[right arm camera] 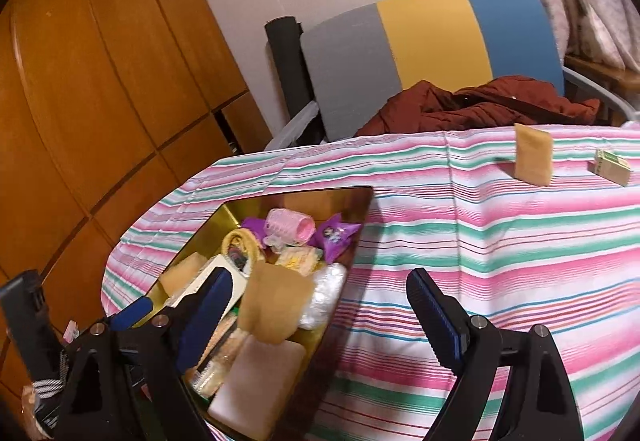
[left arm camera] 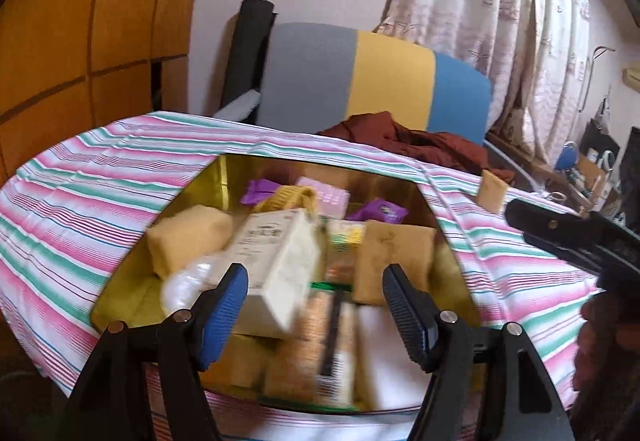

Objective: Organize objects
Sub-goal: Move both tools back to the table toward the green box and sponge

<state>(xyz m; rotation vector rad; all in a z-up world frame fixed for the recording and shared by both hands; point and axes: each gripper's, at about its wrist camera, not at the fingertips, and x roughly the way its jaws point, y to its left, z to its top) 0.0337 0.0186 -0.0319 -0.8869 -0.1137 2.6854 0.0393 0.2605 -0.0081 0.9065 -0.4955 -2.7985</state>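
A gold tin (left arm camera: 236,177) sits open on the striped tablecloth (left arm camera: 80,209), packed with several small things. My left gripper (left arm camera: 314,301) hovers over it, open. A blurred white carton (left arm camera: 276,265) lies tilted between its fingers, close to the left pad (left arm camera: 230,297) and well clear of the right one. Around it are tan sponges (left arm camera: 184,241), purple packets (left arm camera: 378,211) and a yellow knit piece (left arm camera: 286,199). My right gripper (right arm camera: 320,313) is open and holds nothing. It straddles the right wall of the tin (right arm camera: 320,201). A pink hair roller (right arm camera: 288,227) lies at the tin's far end.
On the cloth at the far right a tan sponge (right arm camera: 534,159) stands upright beside a small green-and-white box (right arm camera: 612,165). Behind the table is a grey, yellow and blue chair (right arm camera: 432,41) with a dark red jacket (right arm camera: 480,105). A wooden cabinet (right arm camera: 100,81) fills the left.
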